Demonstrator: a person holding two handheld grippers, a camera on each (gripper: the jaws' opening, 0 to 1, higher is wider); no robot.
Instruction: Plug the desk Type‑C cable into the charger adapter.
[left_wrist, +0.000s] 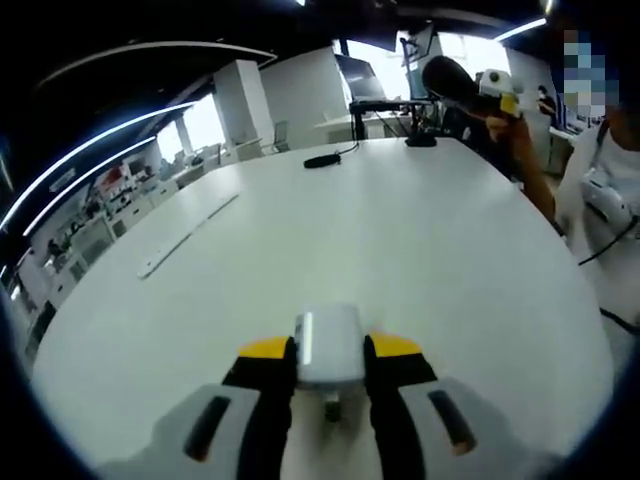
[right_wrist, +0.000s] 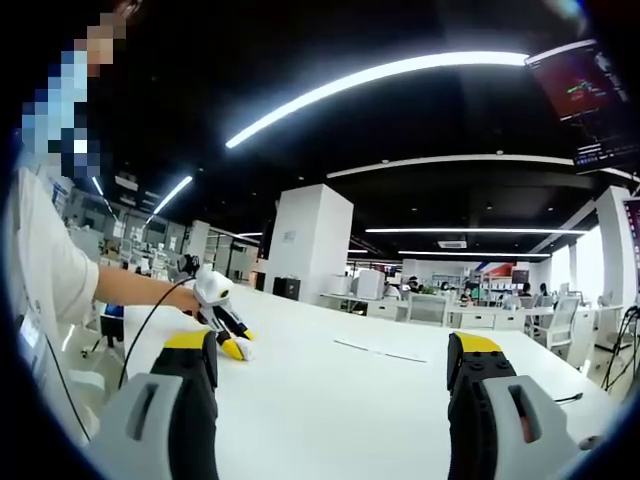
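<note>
My left gripper (left_wrist: 330, 352) is shut on a white charger adapter (left_wrist: 328, 343), which stands between the yellow-tipped jaws just above the white table (left_wrist: 400, 250). Far across the table lies a black cable end (left_wrist: 322, 160), its thin lead running toward the back. In the right gripper view my right gripper (right_wrist: 332, 348) stands open, wide apart, with nothing between the jaws, raised over the table (right_wrist: 340, 400). The left gripper (right_wrist: 225, 318) shows there at the left, held low by a person's hand. In the left gripper view the right gripper (left_wrist: 495, 88) hangs high at the far right.
A long pale strip (left_wrist: 185, 236) lies on the table's left side, seen again as a thin strip (right_wrist: 380, 353). A black monitor stand (left_wrist: 420, 138) sits at the far edge. A person (left_wrist: 600, 170) stands at the right. Chairs and desks lie beyond.
</note>
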